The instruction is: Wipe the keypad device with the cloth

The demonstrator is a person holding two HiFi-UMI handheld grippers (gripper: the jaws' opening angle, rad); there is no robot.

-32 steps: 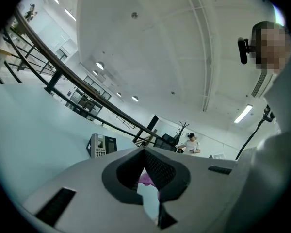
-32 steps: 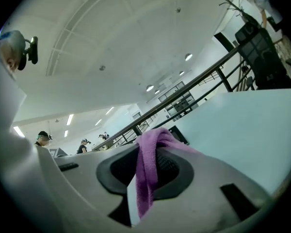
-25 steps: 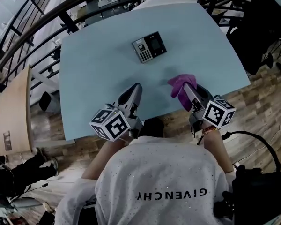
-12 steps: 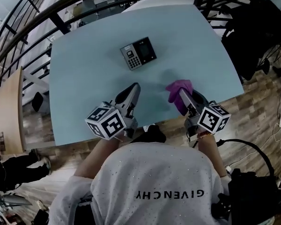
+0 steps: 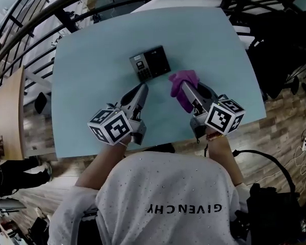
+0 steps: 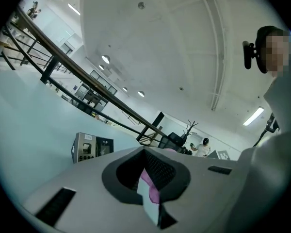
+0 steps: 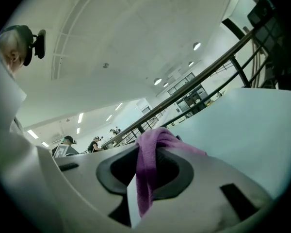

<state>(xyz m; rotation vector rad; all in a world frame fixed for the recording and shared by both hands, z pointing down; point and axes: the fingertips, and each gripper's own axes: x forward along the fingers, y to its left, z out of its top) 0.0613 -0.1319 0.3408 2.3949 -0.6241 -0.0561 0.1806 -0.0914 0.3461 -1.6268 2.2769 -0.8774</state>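
- A pale blue worktop (image 5: pixel 92 60) was seen from above, with 1 keypad device (image 5: pixel 150 63) lying flat on it towards the far side.
- The keypad device was positioned ahead of both tongs, with its keys on the left half and a dark screen on the right half.
- The left tongs (image 5: pixel 142 88) were held low over the worktop, pointed at the near edge of the keypad device and just short of it.
- In the left gripper view the jaws were drawn together and no object was gripped; a pink patch was visible in the slot between them, and its source could not be determined.
- The right tongs (image 5: pixel 186 90) were clamped on a purple cloth (image 5: pixel 181 79), which was bunched over the tips and draped down between the jaws in the right gripper view.
- The cloth was located just beside the near right corner of the keypad device; contact between the 2 could not be confirmed.
- In the left gripper view the keypad device was seen to the left of the jaws, apart from them.
- 1 marker cube (image 5: pixel 110 127) was carried at the rear of the left tongs and 1 marker cube (image 5: pixel 224 117) at the rear of the right tongs.
- A black railing (image 5: pixel 61 15) was seen beyond the far edge of the worktop, and a wooden floor (image 5: pixel 278 103) to its right.
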